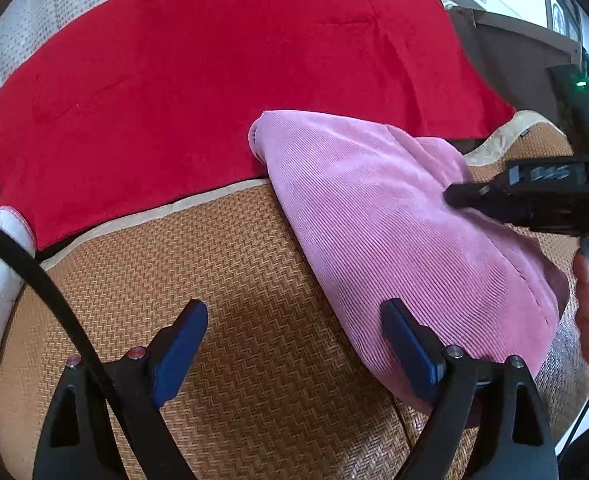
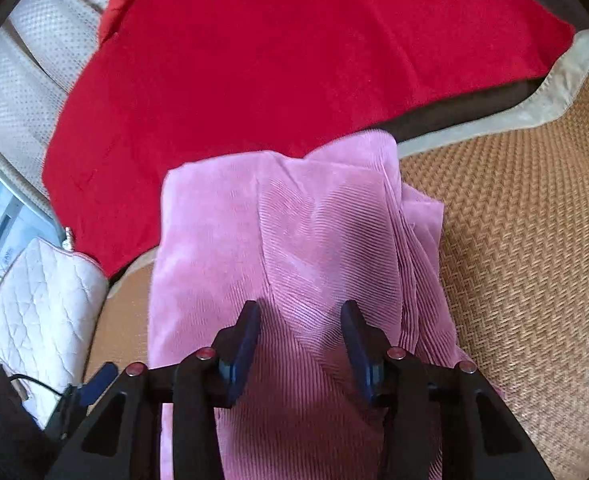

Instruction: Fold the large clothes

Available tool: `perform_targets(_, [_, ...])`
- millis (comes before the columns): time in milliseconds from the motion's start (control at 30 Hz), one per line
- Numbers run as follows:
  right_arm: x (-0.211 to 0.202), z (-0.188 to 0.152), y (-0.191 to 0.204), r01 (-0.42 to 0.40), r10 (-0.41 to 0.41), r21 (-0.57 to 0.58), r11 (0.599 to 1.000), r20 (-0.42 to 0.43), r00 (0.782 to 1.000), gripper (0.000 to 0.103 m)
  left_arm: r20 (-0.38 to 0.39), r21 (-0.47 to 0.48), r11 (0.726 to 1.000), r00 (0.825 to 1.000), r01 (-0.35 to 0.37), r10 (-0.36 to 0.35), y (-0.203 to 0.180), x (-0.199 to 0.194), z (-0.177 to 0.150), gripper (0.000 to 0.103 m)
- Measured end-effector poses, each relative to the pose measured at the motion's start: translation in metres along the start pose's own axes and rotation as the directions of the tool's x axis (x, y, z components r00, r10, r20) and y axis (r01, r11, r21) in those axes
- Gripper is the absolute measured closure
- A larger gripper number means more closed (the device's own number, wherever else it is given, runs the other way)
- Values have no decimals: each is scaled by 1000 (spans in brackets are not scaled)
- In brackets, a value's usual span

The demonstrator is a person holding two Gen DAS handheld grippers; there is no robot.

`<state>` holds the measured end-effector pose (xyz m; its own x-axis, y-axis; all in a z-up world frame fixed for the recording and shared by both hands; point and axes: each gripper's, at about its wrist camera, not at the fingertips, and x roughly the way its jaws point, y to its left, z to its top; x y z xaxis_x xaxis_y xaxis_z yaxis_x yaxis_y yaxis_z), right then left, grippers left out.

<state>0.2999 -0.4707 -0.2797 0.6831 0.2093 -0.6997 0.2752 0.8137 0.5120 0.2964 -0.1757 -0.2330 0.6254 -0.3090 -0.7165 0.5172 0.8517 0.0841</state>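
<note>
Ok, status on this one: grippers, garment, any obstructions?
Left gripper open over woven mat. Right gripper open above folded pink corduroy garment. Red cloth spread behind, nothing blocking.

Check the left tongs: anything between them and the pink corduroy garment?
Nothing visible. The left tongs hang open over bare woven mat, with the pink corduroy garment right beside their right finger. The right tongs are over that garment from the other side.
</note>
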Motion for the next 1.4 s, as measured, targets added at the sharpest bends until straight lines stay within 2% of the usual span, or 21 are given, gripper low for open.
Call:
perform_targets(67, [-13,-2,-3,-42,41,8,999,12,999,57,7,-7,1000,1000,5,-5,3,-4,-1,13])
perform_targets(133, [-28,-6,-5,-44,44,-6,999,13,999,57,23,-5,1000,1000,2,-2,3,-10,-3,14])
perform_targets(267, [-57,-15,-11,-59,60,-26,998,27,998,57,103,-1,1000,995,15,-15,3,-30,-4,14])
perform_targets(367, [-75,-17,-16,-82,82,-26,996,0,997,57,135,-5,999,990,46,-45,-1,-39,-4,14])
perform_targets(500, [-84,-29,-26,-86,84,-29,996,-65,994,56,81,35,998,996,44,-47,-10,-27,-8,14])
perform_targets(533, [-83,-28,-29,-77,76,-22,997,-65,995,54,58,49,998,997,40,-43,-12,-20,-9,13])
perform_targets(600, [-78,-29,-39,-75,76,11,997,-80,994,43,32,42,998,999,42,-44,-12,-12,-12,13])
perform_targets(733, [-54,-35,-47,-66,71,32,997,-174,982,42,4,-33,995,995,99,-99,-3,-10,-12,13])
perform_targets(833, [-37,-42,-45,-136,149,77,988,-212,966,42,1,-54,993,994,107,-107,-2,-9,-12,13])
perform_targets(867, [-39,-43,-37,-148,154,47,988,-200,967,46,3,-54,993,995,104,-104,-2,-10,-12,13])
perform_targets(900, [-42,-43,-30,-138,138,8,990,-183,973,68,9,-54,994,995,97,-96,-2,-11,-11,13])
perform_targets(933, [-45,-44,-23,-118,111,-32,993,-165,980,77,21,-56,995,996,86,-85,-2,-13,-9,13])
perform_targets(967, [-51,-44,-16,-101,92,-59,993,-133,987,80,36,-58,995,996,82,-80,-2,-15,-8,13])
perform_targets(1133, [-85,-39,11,-90,95,-143,986,30,995,85,128,-53,991,985,119,-112,-9,-31,-4,13])
perform_targets(1167, [-92,-38,19,-46,61,-178,983,82,995,85,135,-45,992,984,121,-114,-12,-31,-4,13])
perform_targets(1233, [-89,-38,26,60,-27,-234,970,143,989,85,99,-19,995,990,102,-100,-27,-19,-8,13])
perform_targets(1300, [-64,-39,19,160,-134,-251,955,116,984,85,49,-23,991,991,128,-127,-36,-2,-12,12])
perform_targets(1333, [-47,-40,10,199,-186,-237,951,77,980,85,37,-60,983,985,172,-170,-35,4,-12,11])
perform_targets(1367, [-25,-41,-4,208,-214,-214,954,-4,977,85,15,-107,971,977,212,-212,-32,9,-11,11])
perform_targets(1400, [-20,-41,-10,192,-201,-199,961,-25,979,84,1,-145,962,972,232,-235,-27,11,-10,11])
